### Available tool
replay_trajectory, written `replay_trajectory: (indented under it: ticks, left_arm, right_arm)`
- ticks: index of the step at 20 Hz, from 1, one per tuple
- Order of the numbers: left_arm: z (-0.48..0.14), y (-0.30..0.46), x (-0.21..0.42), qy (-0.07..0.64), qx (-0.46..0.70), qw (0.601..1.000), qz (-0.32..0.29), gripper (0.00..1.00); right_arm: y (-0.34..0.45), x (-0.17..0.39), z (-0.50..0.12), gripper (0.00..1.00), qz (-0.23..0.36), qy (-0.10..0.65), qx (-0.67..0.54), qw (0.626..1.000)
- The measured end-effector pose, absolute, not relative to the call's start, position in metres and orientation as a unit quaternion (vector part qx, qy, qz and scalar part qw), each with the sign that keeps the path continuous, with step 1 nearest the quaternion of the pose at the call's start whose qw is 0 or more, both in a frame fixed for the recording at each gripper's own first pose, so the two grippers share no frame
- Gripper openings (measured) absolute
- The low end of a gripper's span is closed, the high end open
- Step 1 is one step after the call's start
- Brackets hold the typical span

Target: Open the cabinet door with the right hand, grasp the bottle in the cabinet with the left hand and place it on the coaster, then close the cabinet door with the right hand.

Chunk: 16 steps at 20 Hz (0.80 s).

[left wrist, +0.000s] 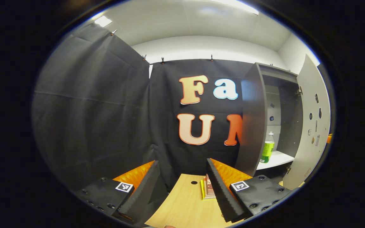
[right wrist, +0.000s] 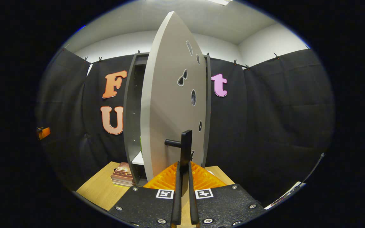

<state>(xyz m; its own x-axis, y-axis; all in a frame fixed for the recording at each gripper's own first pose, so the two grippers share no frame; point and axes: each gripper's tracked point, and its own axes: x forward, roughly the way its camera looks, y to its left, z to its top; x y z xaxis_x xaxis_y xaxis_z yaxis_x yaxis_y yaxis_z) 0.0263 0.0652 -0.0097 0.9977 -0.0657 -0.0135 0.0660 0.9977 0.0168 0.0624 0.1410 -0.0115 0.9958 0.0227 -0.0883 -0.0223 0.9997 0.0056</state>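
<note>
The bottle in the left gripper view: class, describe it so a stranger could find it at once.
Start at the tall grey cabinet on the right, its door swung open. On the white shelf inside stands the bottle, upright near the front left corner. Its green label and pale cap mark it out against the dark interior.

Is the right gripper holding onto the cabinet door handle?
Touching. In the right gripper view, the right gripper has both fingers closed tight on the black handle of the open cabinet door.
</note>
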Motion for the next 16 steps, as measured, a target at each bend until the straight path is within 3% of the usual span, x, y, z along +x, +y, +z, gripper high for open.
replay_trajectory:
  ticks: [11, 16]
  left_arm:
    - [-0.015, -0.037, 0.03, 0.011, 0.005, 0.997, -0.072, 0.95]
    - [-0.021, -0.081, 0.032, 0.016, 0.013, 0.996, -0.086, 0.95]
  right_arm:
    - [0.023, 0.057, -0.017, 0.04, -0.031, 0.045, 0.01, 0.998]
    - [-0.003, 0.062, -0.02, 0.04, -0.009, 0.04, 0.037, 0.998]
